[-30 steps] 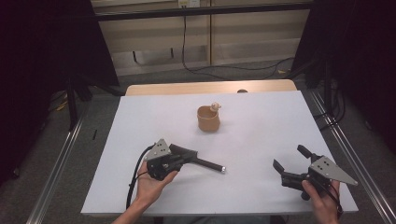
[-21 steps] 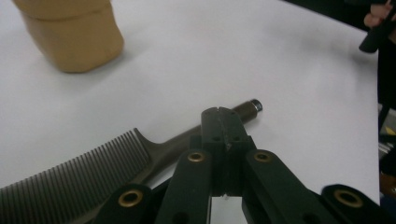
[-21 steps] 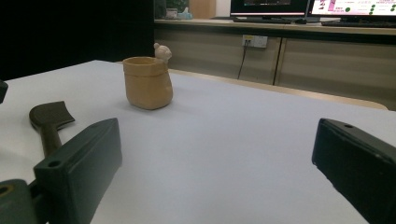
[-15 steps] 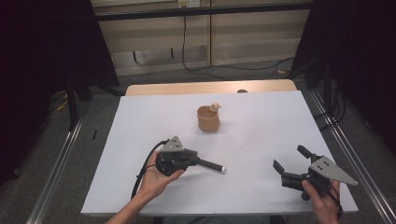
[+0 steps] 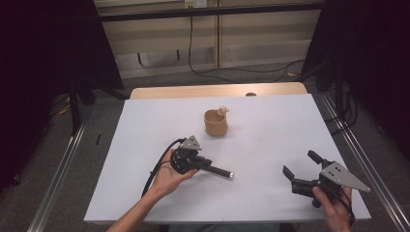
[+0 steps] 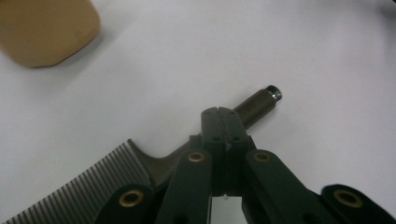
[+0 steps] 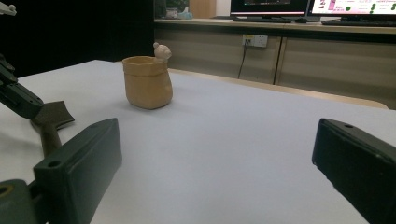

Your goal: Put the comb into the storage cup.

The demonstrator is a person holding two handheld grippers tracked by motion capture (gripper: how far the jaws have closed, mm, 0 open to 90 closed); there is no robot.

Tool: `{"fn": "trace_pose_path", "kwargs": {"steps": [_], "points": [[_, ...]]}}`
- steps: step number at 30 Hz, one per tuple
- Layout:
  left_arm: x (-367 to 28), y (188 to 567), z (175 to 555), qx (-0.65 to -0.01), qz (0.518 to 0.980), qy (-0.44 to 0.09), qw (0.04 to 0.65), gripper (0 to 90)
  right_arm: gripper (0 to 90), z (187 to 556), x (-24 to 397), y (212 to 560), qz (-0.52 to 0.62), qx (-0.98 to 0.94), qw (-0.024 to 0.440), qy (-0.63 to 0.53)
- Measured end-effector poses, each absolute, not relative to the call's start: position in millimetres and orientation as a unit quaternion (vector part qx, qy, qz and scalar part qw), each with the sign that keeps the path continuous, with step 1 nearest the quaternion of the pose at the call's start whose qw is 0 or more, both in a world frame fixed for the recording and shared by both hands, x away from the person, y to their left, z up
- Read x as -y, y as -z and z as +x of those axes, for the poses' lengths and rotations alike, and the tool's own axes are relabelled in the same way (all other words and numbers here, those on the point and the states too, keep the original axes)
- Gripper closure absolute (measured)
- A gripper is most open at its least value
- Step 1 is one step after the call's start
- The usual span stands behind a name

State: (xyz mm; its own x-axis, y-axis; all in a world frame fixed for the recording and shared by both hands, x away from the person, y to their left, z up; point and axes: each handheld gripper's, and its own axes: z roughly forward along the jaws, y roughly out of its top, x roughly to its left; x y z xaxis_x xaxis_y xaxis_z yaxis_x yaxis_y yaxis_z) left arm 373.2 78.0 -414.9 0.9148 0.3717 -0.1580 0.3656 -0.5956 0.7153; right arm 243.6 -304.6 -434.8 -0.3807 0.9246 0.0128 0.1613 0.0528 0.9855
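Left tool (image 6: 219, 116) clamps comb (image 6: 154, 161) | teeth visible close-up | high view: handle (image 5: 220, 171)

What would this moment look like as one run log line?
left gripper: shut on comb handle | right gripper: open, empty | cup: upright mid-table, untouched

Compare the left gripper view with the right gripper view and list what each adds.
Left gripper view: the fine teeth and metal-tipped handle end of the dark olive plastic comb, with the left hand-held gripper shut on its handle. Right gripper view: the open right hand-held gripper, a small pale figure on the tan pouch-shaped cup, monitors behind. Shared: cup, comb and white table.
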Motion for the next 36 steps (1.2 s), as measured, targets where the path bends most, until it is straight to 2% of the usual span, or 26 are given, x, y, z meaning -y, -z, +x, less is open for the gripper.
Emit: {"fn": "trace_pose_path", "kwargs": {"steps": [21, 30, 36], "points": [[-60, 434, 365, -0.175, 0.916, 0.011, 0.36, 90.0, 1.0, 243, 304, 435, 0.429, -0.634, 0.352, -0.539], [-62, 434, 369, -0.188, 0.91, 0.017, 0.369, 90.0, 0.7, 244, 304, 435, 0.428, -0.635, 0.352, -0.538], [-58, 437, 367, -0.176, 0.916, 0.024, 0.361, 90.0, 0.7, 244, 304, 436, 0.428, -0.635, 0.353, -0.538]]}}
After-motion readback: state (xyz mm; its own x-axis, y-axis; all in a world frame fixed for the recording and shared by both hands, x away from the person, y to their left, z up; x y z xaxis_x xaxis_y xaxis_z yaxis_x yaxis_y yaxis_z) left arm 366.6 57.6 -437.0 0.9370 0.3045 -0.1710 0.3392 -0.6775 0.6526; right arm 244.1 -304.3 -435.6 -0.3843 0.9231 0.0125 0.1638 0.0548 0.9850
